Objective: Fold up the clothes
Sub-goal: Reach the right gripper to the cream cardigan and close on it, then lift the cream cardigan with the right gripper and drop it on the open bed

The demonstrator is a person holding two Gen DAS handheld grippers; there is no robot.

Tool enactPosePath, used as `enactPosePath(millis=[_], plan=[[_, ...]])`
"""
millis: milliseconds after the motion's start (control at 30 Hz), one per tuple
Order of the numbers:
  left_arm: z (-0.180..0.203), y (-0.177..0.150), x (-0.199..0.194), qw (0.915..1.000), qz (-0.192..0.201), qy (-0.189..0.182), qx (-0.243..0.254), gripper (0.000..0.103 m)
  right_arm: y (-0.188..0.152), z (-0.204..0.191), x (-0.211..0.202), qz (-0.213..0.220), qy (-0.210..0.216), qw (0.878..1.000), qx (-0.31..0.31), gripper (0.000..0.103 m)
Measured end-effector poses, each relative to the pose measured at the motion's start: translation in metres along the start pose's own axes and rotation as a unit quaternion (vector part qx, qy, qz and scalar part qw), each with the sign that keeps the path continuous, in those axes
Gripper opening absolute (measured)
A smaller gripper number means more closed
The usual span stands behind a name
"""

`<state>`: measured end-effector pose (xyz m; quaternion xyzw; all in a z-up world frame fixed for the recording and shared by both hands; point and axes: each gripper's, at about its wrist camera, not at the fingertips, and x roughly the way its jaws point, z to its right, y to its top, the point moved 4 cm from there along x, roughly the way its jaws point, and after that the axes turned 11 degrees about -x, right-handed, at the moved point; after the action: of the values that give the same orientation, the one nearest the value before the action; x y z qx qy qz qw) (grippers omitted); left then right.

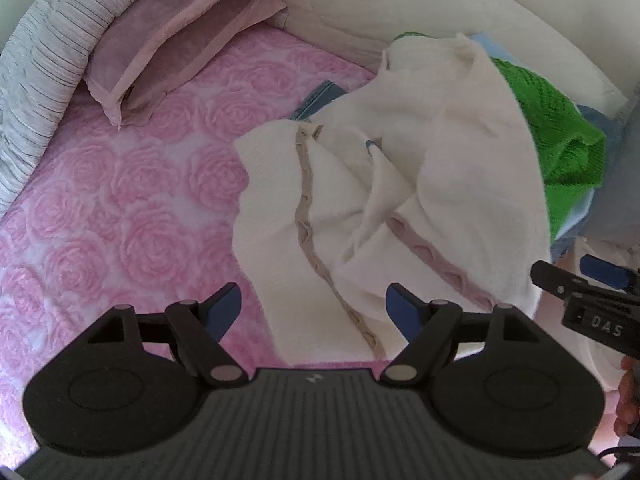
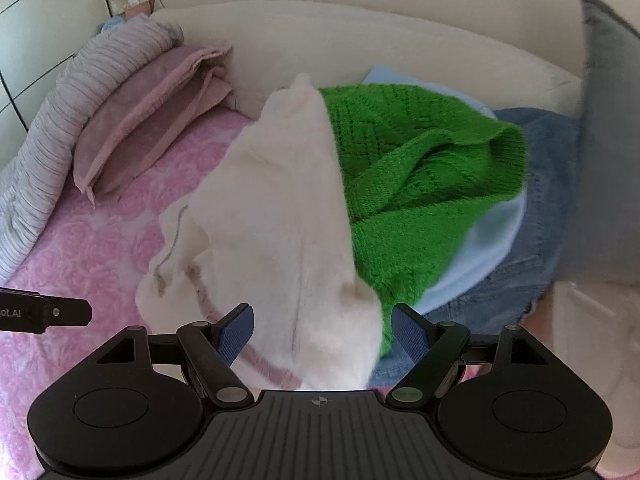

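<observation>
A cream garment (image 1: 400,184) with tan and mauve trim lies crumpled on the pink rose-patterned bedspread (image 1: 120,208), draped partly over a pile of clothes. My left gripper (image 1: 314,312) is open just before its near hem, nothing between the fingers. In the right wrist view the same cream garment (image 2: 276,208) rises in a heap straight ahead, and my right gripper (image 2: 324,332) is open with the cloth lying between its blue pads (image 2: 408,334). A green knit sweater (image 2: 416,168) sits to the right under it, on pale blue cloth (image 2: 480,236) and denim (image 2: 540,200).
A mauve pillow (image 1: 172,44) and a striped grey duvet (image 1: 44,60) lie at the back left. A cream headboard (image 2: 380,48) curves behind. A grey cushion (image 2: 608,140) stands at the right. The right gripper's tip (image 1: 592,300) shows in the left view's edge.
</observation>
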<state>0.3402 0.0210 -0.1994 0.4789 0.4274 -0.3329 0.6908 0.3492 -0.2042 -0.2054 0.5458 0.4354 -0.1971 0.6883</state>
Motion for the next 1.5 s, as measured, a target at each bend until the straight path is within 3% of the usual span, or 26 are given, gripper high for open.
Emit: enactPosePath(millis=[267, 300, 367, 400, 500, 700, 867, 1033, 1200, 1367, 1500], plan=[[0.002, 0.014, 0.034, 0.9997, -0.024, 0.004, -0.009, 0.076, 0.007, 0.006, 0.046, -0.026, 0.008, 1.0, -0.003, 0.074], [0.001, 0.014, 0.036, 0.9996, -0.026, 0.004, -0.01, 0.076, 0.006, 0.006, 0.05, -0.029, 0.009, 1.0, -0.003, 0.067], [0.0, 0.015, 0.04, 0.9994, -0.031, 0.003, -0.013, 0.076, 0.006, 0.007, 0.056, -0.033, 0.021, 0.999, 0.0, 0.045], [-0.001, 0.016, 0.04, 0.9994, -0.032, 0.002, -0.015, 0.076, 0.006, 0.006, 0.057, -0.034, 0.031, 0.999, 0.001, 0.023], [-0.004, 0.016, 0.037, 0.9994, -0.03, -0.001, -0.019, 0.075, 0.009, 0.004, 0.049, -0.021, 0.049, 0.999, -0.009, 0.012], [-0.021, 0.005, 0.005, 0.9994, -0.008, -0.006, -0.034, 0.073, 0.021, -0.018, 0.002, 0.033, 0.093, 0.994, -0.041, 0.01], [-0.051, -0.011, -0.038, 0.9974, 0.027, 0.006, -0.067, 0.073, 0.04, -0.061, -0.048, 0.091, 0.142, 0.983, -0.076, 0.009], [-0.105, -0.042, -0.095, 0.99, 0.068, 0.025, -0.121, 0.073, 0.048, -0.12, -0.104, 0.14, 0.197, 0.963, -0.12, 0.008], [-0.17, -0.088, -0.161, 0.9762, 0.107, 0.046, -0.183, 0.073, 0.042, -0.195, -0.167, 0.181, 0.273, 0.931, -0.161, 0.008], [-0.241, -0.148, -0.234, 0.9532, 0.153, 0.079, -0.248, 0.073, 0.03, -0.266, -0.219, 0.195, 0.349, 0.901, -0.171, 0.007], [-0.294, -0.207, -0.303, 0.9277, 0.196, 0.118, -0.295, 0.073, 0.017, -0.331, -0.261, 0.202, 0.424, 0.865, -0.177, 0.007]])
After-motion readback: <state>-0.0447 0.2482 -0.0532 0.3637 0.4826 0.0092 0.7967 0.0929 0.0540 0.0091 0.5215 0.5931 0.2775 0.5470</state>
